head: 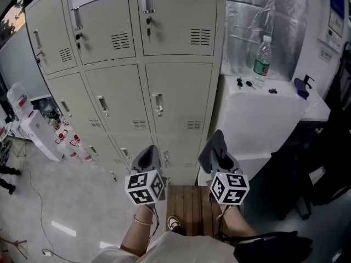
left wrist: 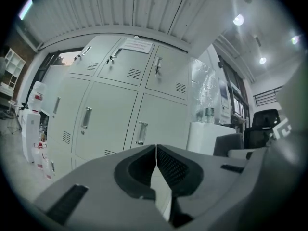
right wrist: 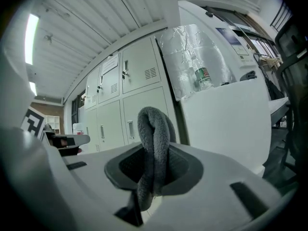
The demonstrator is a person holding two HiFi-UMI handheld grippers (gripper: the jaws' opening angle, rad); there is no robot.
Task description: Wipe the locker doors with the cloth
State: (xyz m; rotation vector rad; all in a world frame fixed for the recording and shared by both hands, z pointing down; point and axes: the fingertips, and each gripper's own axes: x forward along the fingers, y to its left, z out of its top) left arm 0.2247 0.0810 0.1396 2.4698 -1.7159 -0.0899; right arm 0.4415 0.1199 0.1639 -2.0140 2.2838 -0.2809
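Nearest me, the right tool [head: 220, 155] clamps the grey cloth [right wrist: 153, 129] while the left tool [left wrist: 156, 153] is pinched closed on nothing, both hanging well short of the locker doors [head: 178, 97], where I'd guess that bunched cloth could snag on a handle [head: 158, 104] or dangling key [head: 148, 23] and pull free.

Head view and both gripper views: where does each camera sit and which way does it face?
Head view: on the person's head, facing steeply down at the lockers; shows left gripper, right gripper, a forearm.
Left gripper view: on the left gripper, looking up along shut, empty jaws at the lockers.
Right gripper view: on the right gripper, jaws shut on the cloth, lockers beyond.
Shared by all three: lockers and bottle.
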